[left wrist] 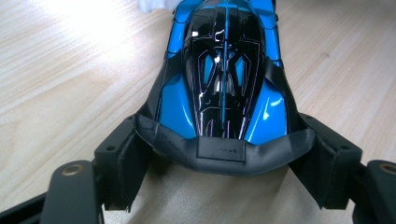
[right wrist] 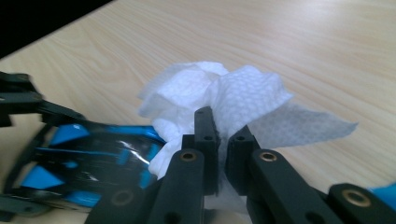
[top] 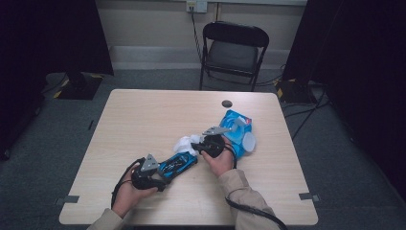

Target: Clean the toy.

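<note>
A blue and black toy car [top: 178,164] lies on the wooden table [top: 143,115], nose toward the middle. My left gripper [top: 162,173] holds its rear end. In the left gripper view the two jaws press on either side of the car [left wrist: 224,70] at its black rear wing, my left gripper [left wrist: 224,142] set wide around it. My right gripper [top: 198,143] is just past the car's nose, shut on a crumpled white wipe [top: 186,143]. In the right gripper view the wipe [right wrist: 219,93] is pinched between the jaws of my right gripper [right wrist: 223,128] and touches the car [right wrist: 88,158].
A blue wipe packet [top: 239,130] lies right of my right hand, its white flap open. A small dark disc [top: 227,103] sits near the table's far edge. A black folding chair [top: 233,48] stands beyond the table, and cables run across the floor at the right.
</note>
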Motion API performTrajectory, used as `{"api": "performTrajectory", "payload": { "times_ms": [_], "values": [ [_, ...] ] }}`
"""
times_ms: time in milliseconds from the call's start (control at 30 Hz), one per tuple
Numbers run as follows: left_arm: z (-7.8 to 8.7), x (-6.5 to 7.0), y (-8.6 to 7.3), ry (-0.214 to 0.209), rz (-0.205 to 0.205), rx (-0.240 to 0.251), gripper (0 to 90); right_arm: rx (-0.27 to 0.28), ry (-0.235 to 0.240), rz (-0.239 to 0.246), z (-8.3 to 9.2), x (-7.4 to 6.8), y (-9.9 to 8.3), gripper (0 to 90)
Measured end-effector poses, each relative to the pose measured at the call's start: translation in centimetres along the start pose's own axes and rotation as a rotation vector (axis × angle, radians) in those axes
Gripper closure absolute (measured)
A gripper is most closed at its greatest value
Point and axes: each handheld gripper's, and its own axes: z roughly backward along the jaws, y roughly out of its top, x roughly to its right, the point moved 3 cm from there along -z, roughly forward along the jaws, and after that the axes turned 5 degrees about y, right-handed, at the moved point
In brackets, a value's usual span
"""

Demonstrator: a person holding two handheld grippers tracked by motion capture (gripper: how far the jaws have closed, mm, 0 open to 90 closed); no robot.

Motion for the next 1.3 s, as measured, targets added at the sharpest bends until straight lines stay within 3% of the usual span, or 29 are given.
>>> {"api": "performTrajectory", "payload": {
  "times_ms": [167,333,467,667,833,1300],
  "values": [
    [0.0,0.0,0.0,0.0,0.0,0.0,25.1,0.033,0.073,0.023,0.6,-2.0,0.8,86.4],
    [0.0,0.0,0.0,0.0,0.0,0.0,25.1,0.027,0.178,0.064,0.6,-5.3,0.6,86.4],
    [0.0,0.0,0.0,0.0,0.0,0.0,25.1,-0.003,0.257,0.072,-0.6,-7.7,-0.7,86.3],
    [0.0,0.0,0.0,-0.001,0.0,0.0,25.1,-0.063,0.291,0.087,-2.9,-9.2,-2.6,86.3],
    [0.0,0.0,0.0,-0.001,-0.001,-0.001,25.1,-0.068,0.278,0.081,-3.2,-8.8,-2.6,86.3],
    [0.0,0.0,0.0,-0.001,0.0,0.0,25.1,-0.049,0.169,0.071,-2.0,-5.6,-1.3,86.3]
  ]
}}
